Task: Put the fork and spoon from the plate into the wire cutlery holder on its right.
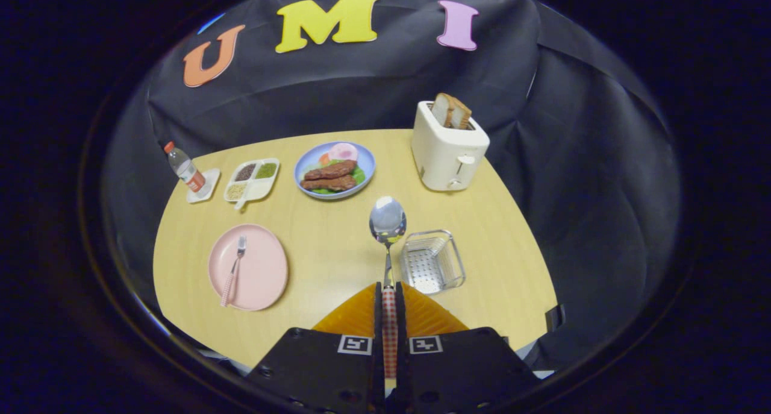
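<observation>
Checkered handle pinched between your gripper's fingers, the spoon is held aloft, bowl forward, so you're mid-carry on the spoon step. Next, swing right and lower it into the wire cutlery holder just beside it. Farther left, the fork lies on the pink plate.
</observation>
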The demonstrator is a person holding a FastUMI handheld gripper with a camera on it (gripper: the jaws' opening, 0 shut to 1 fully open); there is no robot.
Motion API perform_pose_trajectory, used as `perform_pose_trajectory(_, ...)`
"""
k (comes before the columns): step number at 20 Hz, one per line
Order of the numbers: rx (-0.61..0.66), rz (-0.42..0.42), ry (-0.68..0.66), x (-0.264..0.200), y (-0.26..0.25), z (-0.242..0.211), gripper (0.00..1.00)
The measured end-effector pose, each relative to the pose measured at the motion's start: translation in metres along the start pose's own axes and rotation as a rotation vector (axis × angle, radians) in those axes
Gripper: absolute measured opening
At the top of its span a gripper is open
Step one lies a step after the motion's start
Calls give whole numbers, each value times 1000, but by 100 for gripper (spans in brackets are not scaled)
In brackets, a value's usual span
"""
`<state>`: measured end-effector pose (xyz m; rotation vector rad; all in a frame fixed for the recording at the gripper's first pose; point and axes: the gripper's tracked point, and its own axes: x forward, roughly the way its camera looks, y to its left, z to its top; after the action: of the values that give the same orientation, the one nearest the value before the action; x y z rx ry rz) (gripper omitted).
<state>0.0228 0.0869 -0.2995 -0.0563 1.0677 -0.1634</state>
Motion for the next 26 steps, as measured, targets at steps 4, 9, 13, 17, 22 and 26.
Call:
perform_pose_trajectory(4, -17, 12, 65, 4, -32, 6, 8)
perform_pose_trajectory(9, 6, 81, 215, 7, -55, 3, 8)
perform_pose_trajectory(13, -9, 108, 306, 12, -67, 0, 8)
perform_pose_trajectory(17, -72, 116, 416, 19, -64, -14, 8)
perform_pose_trajectory(22, -83, 119, 575, 41, -55, -23, 8)
perform_pose_trajectory(26, -75, 94, 680, 54, -55, -25, 8)
